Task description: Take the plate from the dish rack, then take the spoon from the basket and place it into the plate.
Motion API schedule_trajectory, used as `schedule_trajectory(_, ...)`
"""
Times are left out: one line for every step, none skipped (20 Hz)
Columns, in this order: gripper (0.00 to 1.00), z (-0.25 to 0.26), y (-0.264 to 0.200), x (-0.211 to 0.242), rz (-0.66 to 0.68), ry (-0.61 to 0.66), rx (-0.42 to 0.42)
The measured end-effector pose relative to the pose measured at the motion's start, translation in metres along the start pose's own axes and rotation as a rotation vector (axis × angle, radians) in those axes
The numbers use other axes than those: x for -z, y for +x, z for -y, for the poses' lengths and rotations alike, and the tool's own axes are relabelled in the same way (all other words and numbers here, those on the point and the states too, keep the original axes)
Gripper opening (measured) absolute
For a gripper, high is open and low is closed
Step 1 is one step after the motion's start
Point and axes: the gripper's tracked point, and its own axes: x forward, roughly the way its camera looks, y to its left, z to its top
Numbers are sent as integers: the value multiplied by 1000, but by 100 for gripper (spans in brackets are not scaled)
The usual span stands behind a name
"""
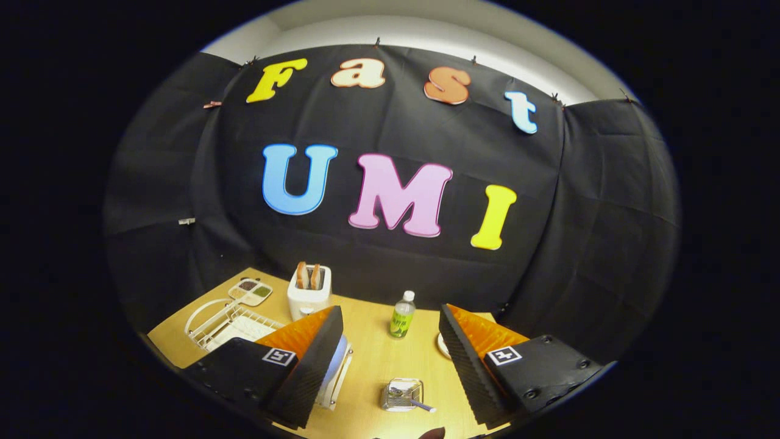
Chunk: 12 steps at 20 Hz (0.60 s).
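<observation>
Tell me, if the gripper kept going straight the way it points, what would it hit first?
Probably the green bottle, standing on the table just ahead between the open fingers of the gripper. Depth is unclear; the aim may pass over it to the booth's black wall.

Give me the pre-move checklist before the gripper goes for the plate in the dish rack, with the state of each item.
1. Gripper open, nothing between its fingers: ok.
2. Dish rack on the table beyond the left finger: ok.
3. Plate in the rack, mostly hidden behind the left finger; grip spot: cannot tell.
4. Fingers lined up on the plate: not ok, the plate is off to the left.
5. Spoon lying in the basket between the fingers: ok.
6. Bottle and toaster standing further back: ok.
</observation>
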Motion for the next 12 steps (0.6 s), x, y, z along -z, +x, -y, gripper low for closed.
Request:
schedule_trajectory(98, -7, 10, 10, -51, -1, -10)
schedule_trajectory(98, -14, 19, 21, -95, -2, -18)
schedule_trajectory(98, -21, 30, 31, -142, -4, -29)
schedule_trajectory(98, -28, 39, 43, -185, -5, -34)
schedule_trajectory(98, -36, 48, 57, -231, 0, -44)
schedule_trajectory(98, -45, 57, 68, -273, 14, -54)
schedule_trajectory(98, -53, 65, 80, -317, 32, -64)
schedule_trajectory(98, -61, 73, 91, -354, 50, -69)
schedule_trajectory(98, -67, 80, 102, -387, 65, -70)
schedule_trajectory(98, -73, 86, 112, -418, 75, -69)
schedule_trajectory(97, -77, 90, 123, -442, 77, -62)
schedule_trajectory(97, -80, 95, 133, -467, 77, -54)
